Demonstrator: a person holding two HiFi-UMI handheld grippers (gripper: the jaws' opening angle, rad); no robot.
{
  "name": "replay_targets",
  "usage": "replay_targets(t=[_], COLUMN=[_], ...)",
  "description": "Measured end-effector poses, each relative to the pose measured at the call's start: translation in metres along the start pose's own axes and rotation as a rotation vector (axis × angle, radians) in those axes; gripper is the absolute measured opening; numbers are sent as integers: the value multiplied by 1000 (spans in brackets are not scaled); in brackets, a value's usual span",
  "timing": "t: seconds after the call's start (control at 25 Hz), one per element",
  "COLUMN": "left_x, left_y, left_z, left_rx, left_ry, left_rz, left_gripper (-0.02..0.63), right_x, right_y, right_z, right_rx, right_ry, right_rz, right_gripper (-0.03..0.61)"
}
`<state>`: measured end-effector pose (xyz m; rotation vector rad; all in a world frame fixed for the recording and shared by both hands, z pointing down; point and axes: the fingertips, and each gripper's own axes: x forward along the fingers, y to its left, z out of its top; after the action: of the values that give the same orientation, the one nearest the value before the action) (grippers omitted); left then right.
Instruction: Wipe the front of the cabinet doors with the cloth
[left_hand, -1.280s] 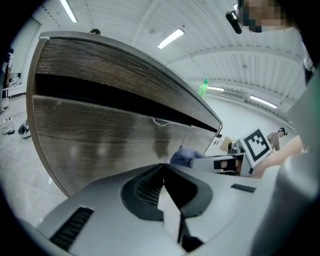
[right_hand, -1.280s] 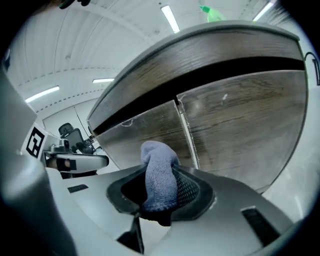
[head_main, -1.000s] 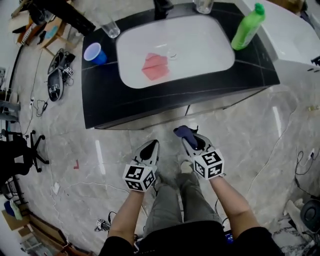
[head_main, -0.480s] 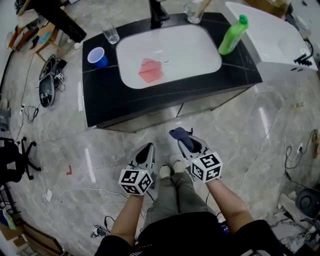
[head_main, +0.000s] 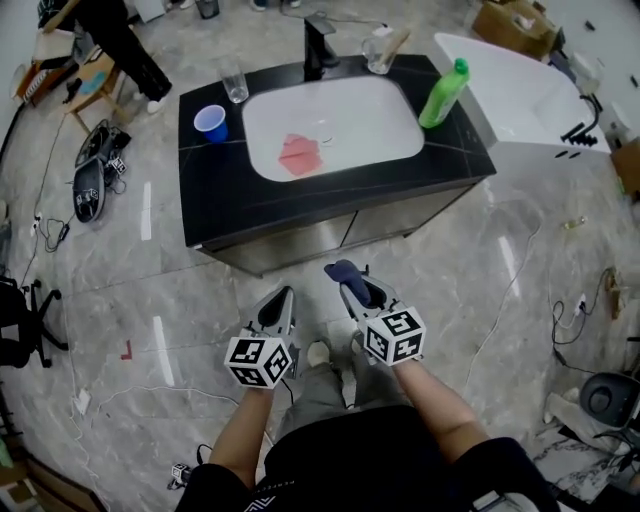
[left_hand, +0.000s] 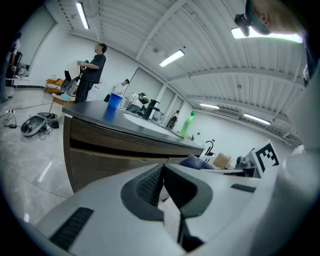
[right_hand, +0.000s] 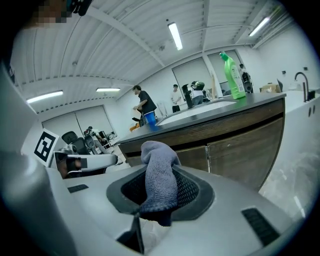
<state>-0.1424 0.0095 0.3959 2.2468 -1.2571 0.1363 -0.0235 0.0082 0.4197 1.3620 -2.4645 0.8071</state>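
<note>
A dark blue-grey cloth (right_hand: 160, 180) is clamped in my right gripper (head_main: 352, 285), its free end (head_main: 340, 268) bunched above the tips. The gripper hangs over the floor a short way in front of the brown cabinet doors (head_main: 345, 232) under the black counter (head_main: 220, 190). From the right gripper view the two doors (right_hand: 225, 147) stand ahead, closed, apart from the cloth. My left gripper (head_main: 278, 305) is beside it, jaws pressed together with nothing between them. In the left gripper view the cabinet front (left_hand: 107, 160) lies ahead.
On the counter are a white sink (head_main: 335, 125) with a pink cloth (head_main: 297, 155), a blue cup (head_main: 211, 123), a glass (head_main: 234, 80), a green bottle (head_main: 441, 92) and a black tap (head_main: 317, 45). A white tub (head_main: 520, 95) stands right. Cables, gear (head_main: 90, 180) and a person (head_main: 125, 45) are left.
The view has pulled back from the cabinet, so the counter now sits farther off. Both grippers have stayed side by side, the cloth still held in the right one.
</note>
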Motion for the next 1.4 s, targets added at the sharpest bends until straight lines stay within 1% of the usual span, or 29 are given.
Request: replay_targets(t=[0.08, 0.24, 0.4, 0.52, 0.68, 0.84, 0.96, 1.08, 1.16, 1.28, 1.4], left_x=[-1, 3, 11, 33, 65, 94, 117, 137, 152, 178, 200], left_y=[-2, -2, 0, -5, -16, -32, -36, -39, -45, -57, -71], left_z=[4, 8, 10, 6, 0, -5, -13, -16, -16, -16, -19], left_rx=[3, 12, 16, 10, 6, 0, 10, 10, 25, 35, 40], left_ry=[-13, -34, -50, -56, -52, -56, -47, -44, -42, -38, -28], left_rz=[6, 45, 103, 140, 174, 175, 178, 191, 191, 179, 164], left_gripper=[6, 6, 6, 6, 6, 6, 6, 6, 6, 6, 6], right_x=[2, 14, 28, 37, 43, 51, 65, 79, 86, 85, 72], right_y=[0, -9, -16, -39, -77, -115, -140, -155, -163, -181, -204], right_z=[0, -3, -2, 0, -1, 2, 4, 3, 5, 11, 19], right_rx=[-1, 9, 2, -21, -18, -22, -25, -22, -25, -35, -36], right_ry=[6, 14, 17, 24, 49, 65, 75, 86, 90, 85, 71], right_rz=[5, 16, 71, 104, 119, 122, 115, 136, 157, 177, 177], right_gripper=[114, 114, 114, 114, 114, 114, 114, 114, 114, 114, 114])
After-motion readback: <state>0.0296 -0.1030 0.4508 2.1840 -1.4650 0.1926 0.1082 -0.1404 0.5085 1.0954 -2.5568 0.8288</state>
